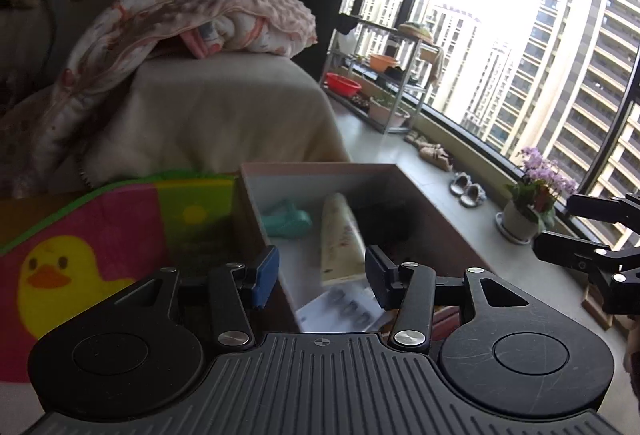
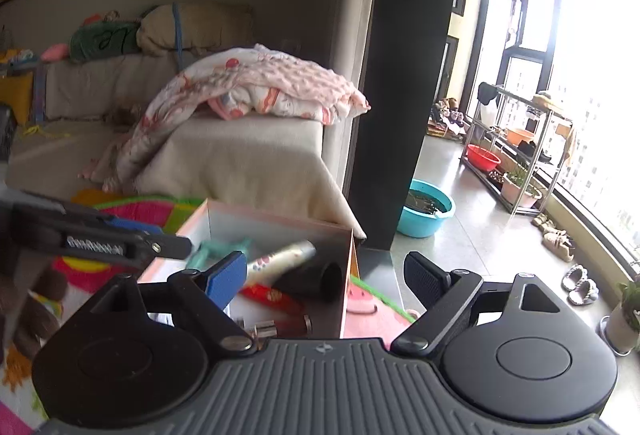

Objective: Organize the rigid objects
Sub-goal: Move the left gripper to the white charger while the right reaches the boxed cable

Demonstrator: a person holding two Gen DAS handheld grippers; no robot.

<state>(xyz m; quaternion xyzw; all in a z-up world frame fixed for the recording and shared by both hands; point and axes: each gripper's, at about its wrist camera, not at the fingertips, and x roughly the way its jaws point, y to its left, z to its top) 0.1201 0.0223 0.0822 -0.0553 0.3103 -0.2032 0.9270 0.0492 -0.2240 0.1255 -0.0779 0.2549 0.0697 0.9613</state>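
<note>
Both my grippers hover over the open box on the play mat. Left gripper half open, empty; right gripper wide, empty. Tube, teal item already inside. Likely between placements; next needs another loose object. Only right view shows black cylinder, red pieces.

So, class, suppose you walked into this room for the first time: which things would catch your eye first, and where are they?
Probably the open box in the middle, holding a cream tube, a teal item and a black cylinder. Left of it lies a bright play mat with a yellow duck. Behind, a pink blanket is heaped on the beige sofa, and tall apartment towers fill the window at right.
</note>
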